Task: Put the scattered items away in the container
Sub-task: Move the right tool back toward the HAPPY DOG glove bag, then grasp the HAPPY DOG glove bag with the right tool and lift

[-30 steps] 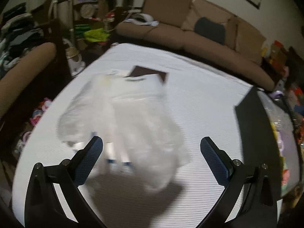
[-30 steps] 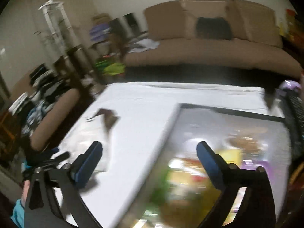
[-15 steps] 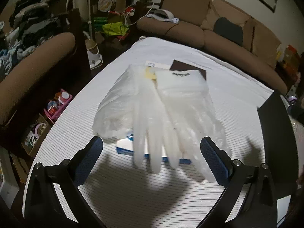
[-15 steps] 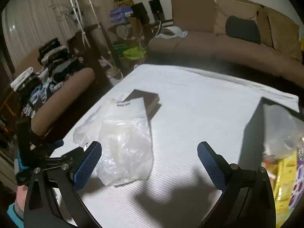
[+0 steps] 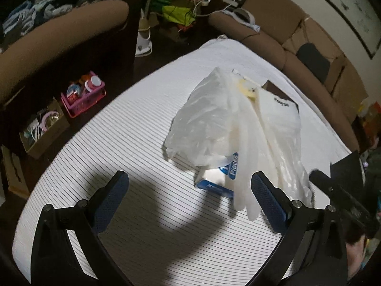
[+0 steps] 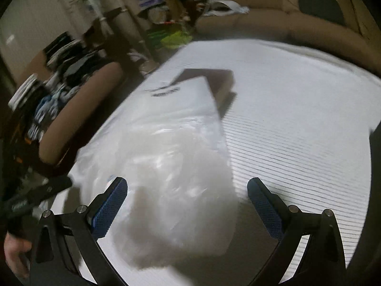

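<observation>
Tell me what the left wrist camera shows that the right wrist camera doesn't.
Only the left wrist view shows a blue and white box under the plastic bags, and a pink basket on the floor. Only the right wrist view shows the brown box side-on. Both show the bags, the white striped table and the sofa.

The room was dim, yet the white striped cloth (image 5: 133,128) glowed brightly under light from above. In the left wrist view the picture was sharp, and a broad curved shadow (image 5: 152,205) lay near the cloth's near edge. The right wrist view was smeared by motion blur; the plastic bag (image 6: 181,166) showed soft glare patches. Both views bowed strongly and darkened to black at the corners.
</observation>
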### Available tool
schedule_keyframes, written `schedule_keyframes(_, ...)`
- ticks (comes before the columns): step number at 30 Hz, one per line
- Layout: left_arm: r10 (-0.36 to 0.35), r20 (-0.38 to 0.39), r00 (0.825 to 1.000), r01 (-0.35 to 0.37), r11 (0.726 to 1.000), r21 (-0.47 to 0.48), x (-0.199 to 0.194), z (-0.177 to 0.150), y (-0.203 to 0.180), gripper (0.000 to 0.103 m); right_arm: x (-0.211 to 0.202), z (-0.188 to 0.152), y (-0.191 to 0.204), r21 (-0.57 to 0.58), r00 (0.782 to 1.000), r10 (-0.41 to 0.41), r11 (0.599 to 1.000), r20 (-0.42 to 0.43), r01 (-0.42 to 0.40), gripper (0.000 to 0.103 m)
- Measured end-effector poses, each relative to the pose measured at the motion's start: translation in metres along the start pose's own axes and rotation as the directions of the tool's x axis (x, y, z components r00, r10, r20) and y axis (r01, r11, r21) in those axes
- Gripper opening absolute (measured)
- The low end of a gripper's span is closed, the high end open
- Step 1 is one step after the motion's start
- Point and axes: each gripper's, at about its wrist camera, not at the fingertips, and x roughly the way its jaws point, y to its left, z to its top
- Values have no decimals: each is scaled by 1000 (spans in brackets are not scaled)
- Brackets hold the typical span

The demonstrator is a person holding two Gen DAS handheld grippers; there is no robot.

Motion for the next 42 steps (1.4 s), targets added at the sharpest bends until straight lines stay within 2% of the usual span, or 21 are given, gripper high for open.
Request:
schedule_keyframes(3, -57, -53, 997, 55, 998, -41, 11, -3, 0, 103, 13, -2, -16, 65, 1000, -22, 998, -21, 23, 103)
schedule_keyframes(6, -55, -67, 996, 53, 998, -31, 17, -6, -8, 103, 19, -8, -23, 92, 999, -28, 995, -17, 29, 103)
schedule_keyframes(8, -69, -79, 994, 67, 997, -33, 20, -7, -12, 103, 18, -8, -20, 77, 1000, -16, 997, -15, 17, 99)
schedule_keyframes(9, -72, -82, 994, 70, 997, -34, 20, -8, -14, 103, 18, -8, -15, 53, 1000, -6, 999, -17, 7, 86)
schedule_keyframes(10, -71, -85, 994, 69, 997, -31, 20, -8, -16, 103, 18, -8, -10, 33, 999, 41, 999, -28, -40, 52)
schedule_keyframes(13, -77, -86, 993, 76, 997, -22, 17, -10, -19, 101, 9, -9, 1, 24, 995, 98, 995, -34, -97, 24)
schedule_keyframes(14, -75, -83, 994, 73, 997, -22, 15, -9, -19, 98, 2, -10, 3, 33, 991, 130, 991, -25, -129, 19)
schedule_keyframes(16, -38, -67, 997, 37, 999, -27, 8, -6, -17, 88, -18, -17, 6, 61, 979, 205, 977, 0, -205, 16)
schedule_keyframes(17, -27, -52, 998, 25, 999, -33, 2, -3, -16, 88, -30, -23, 10, 63, 972, 234, 970, 11, -234, 15)
schedule_keyframes(20, -90, -27, 996, 89, 995, -38, -18, 3, -16, 88, -64, -50, 24, 40, 958, 285, 958, 18, -285, 13)
schedule_keyframes(23, -201, -49, 978, 200, 980, -12, -37, 0, -25, 89, -100, -81, 36, 23, 957, 290, 957, 23, -290, 13)
schedule_keyframes(26, -211, -2, 978, 210, 974, 88, -66, -13, -40, 89, -137, -109, 38, 59, 951, 304, 950, 54, -307, 13)
schedule_keyframes(28, -251, 47, 967, 243, 960, 141, -84, -22, -49, 89, -162, -125, 38, 75, 947, 310, 946, 79, -316, 13)
schedule_keyframes(30, -279, 61, 958, 268, 952, 148, -91, -29, -55, 90, -192, -139, 37, 89, 945, 308, 944, 111, -318, 13)
schedule_keyframes(32, -282, 45, 958, 275, 954, 122, -94, -36, -59, 88, -221, -148, 34, 100, 944, 297, 945, 143, -313, 13)
schedule_keyframes(34, -339, 28, 940, 334, 937, 100, -107, -52, -64, 88, -250, -156, 28, 103, 947, 274, 950, 167, -294, 13)
schedule_keyframes(35, -361, 25, 932, 357, 928, 106, -116, -61, -69, 88, -264, -159, 25, 99, 947, 265, 953, 180, -285, 13)
schedule_keyframes(37, -365, 21, 931, 357, 921, 156, -135, -80, -85, 88, -291, -161, 19, 94, 947, 250, 957, 203, -273, 13)
schedule_keyframes(39, -366, 1, 930, 359, 912, 197, -148, -95, -102, 88, -318, -162, 11, 98, 939, 252, 955, 235, -281, 13)
schedule_keyframes(42, -402, -30, 915, 396, 882, 254, -169, -112, -128, 89, -365, -161, 1, 97, 914, 275, 944, 300, -315, 13)
